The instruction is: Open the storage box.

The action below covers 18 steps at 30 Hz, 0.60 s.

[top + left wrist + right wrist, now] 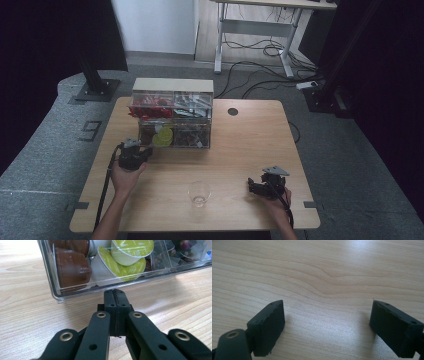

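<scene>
A clear organizer box (172,117) with four compartments sits toward the far left of the wooden table (250,135), and the left gripper (145,152), jaws pressed shut on nothing, points at its near wall just short of two green-lidded capsules (131,250) and two brown ones (72,268). One empty drinking glass (199,194) stands at the near edge between the hands. The right gripper (251,186) rests near right over bare wood, jaws spread wide and empty.
</scene>
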Motion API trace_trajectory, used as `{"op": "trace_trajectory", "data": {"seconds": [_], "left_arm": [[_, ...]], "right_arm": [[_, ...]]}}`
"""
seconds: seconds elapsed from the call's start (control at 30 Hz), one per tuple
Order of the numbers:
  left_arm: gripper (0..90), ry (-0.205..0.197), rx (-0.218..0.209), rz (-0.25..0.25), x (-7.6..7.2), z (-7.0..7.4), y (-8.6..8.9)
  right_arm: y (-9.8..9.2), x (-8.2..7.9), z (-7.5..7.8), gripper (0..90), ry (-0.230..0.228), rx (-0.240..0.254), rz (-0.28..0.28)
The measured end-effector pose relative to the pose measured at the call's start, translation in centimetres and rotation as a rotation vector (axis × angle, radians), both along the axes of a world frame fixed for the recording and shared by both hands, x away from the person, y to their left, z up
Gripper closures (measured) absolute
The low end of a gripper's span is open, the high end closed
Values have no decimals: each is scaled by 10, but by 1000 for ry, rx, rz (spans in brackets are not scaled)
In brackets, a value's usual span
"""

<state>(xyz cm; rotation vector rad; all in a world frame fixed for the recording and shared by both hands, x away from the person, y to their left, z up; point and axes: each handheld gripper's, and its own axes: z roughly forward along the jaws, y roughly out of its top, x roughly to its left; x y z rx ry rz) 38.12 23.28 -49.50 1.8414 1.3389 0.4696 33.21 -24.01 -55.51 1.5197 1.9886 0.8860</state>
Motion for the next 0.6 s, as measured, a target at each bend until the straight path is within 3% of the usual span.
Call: {"op": "trace_trajectory", "data": {"seconds": [0.2, 0.6], "left_arm": [[900, -43, -26, 19, -2, 10, 4], [900, -41, -26, 20, -1, 12, 5]], "right_arm": [[0, 0, 0, 126, 0, 0, 2], [0, 0, 0, 126, 0, 0, 2]]}}
